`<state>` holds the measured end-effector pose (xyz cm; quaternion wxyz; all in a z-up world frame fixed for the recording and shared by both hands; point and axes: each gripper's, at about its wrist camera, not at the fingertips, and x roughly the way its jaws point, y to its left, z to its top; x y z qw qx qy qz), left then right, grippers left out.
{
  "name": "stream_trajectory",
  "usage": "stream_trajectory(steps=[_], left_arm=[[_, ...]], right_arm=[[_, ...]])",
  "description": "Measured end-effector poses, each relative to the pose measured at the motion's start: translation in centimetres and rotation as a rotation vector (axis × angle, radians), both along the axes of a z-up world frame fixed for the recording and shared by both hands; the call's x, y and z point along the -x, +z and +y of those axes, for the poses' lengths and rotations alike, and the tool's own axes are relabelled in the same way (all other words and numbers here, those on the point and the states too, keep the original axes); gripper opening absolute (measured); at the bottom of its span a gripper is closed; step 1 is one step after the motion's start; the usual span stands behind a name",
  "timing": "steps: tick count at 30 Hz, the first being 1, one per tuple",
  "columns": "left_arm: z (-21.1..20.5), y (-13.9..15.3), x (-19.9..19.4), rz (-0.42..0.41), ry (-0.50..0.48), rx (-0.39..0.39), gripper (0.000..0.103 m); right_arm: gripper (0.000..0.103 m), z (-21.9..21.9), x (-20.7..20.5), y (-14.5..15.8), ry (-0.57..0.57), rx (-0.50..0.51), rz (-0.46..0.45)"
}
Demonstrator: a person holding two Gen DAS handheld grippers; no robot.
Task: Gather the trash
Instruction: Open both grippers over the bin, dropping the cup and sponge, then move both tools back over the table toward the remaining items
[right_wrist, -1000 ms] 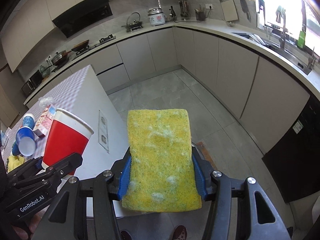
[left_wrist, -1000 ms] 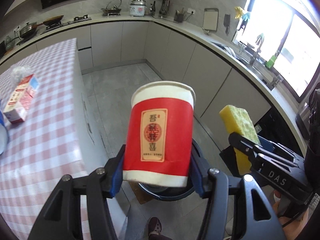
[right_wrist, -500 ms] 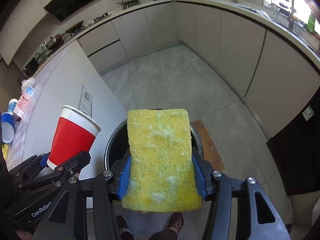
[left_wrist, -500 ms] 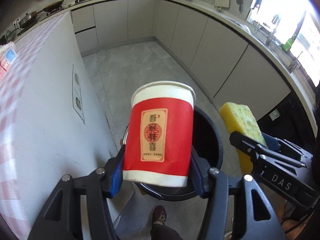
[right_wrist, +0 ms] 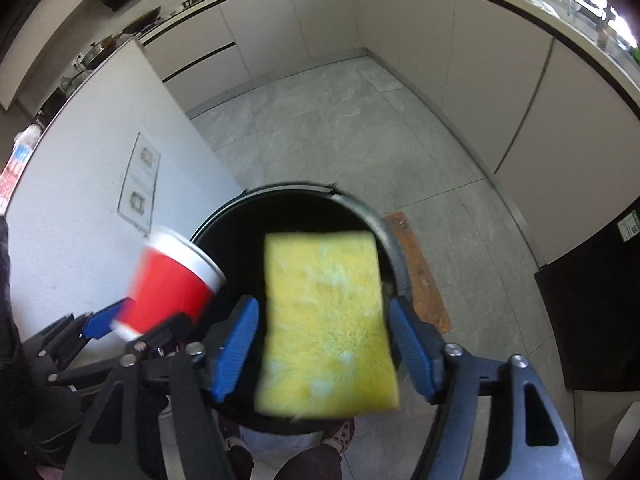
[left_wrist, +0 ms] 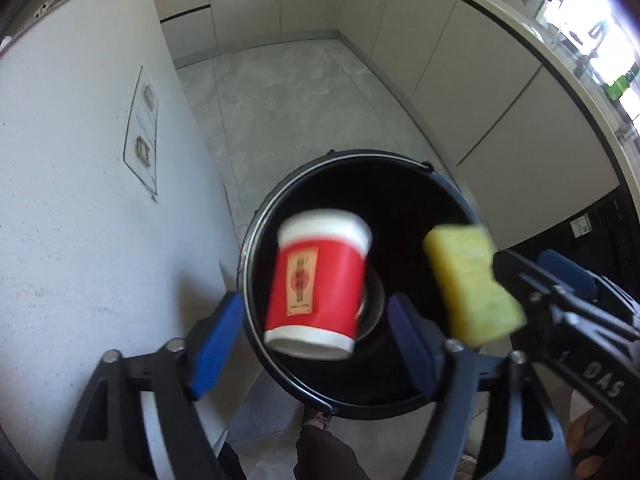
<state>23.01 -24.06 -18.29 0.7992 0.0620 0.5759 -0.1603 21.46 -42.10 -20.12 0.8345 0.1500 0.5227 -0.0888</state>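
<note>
cup (left_wrist: 318,292): red paper cup, motion-blurred, over the open black bin (left_wrist: 448,196); I see gaps to both blue pads.
sponge (right_wrist: 328,320): yellow, blurred, over the bin mouth, clear of the pads.
left gripper (left_wrist: 316,340): jaws have just been opening, apart, cup between them untouched.
right gripper (right_wrist: 324,340): jaws have just been opening, apart, sponge loose between.
bin inside: too dark, I can't make out contents.
my shoes (right_wrist: 340,434): cut off at frame bottom.
</note>
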Motion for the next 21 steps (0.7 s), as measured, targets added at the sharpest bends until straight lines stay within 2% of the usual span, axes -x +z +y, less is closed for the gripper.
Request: stream_trajectory(steps=[3,12,21], left_arm=[[0.2,0.7,0.1,-0.02,0.014,-0.006,0.079],[1.3,7.5,2.0,-0.141,0.0,0.026,0.079],[4.4,14.1,3.3,-0.196,-0.021,0.132,0.079]], right_arm=[[0.072,-1.0,0.4,1.5,-0.02,0.025,-0.024],[0.072,-1.0,2.9,7.2,-0.095,0.057,-0.094],[0.073,2.3,4.6,12.5,-0.129,0.051,-0.147]])
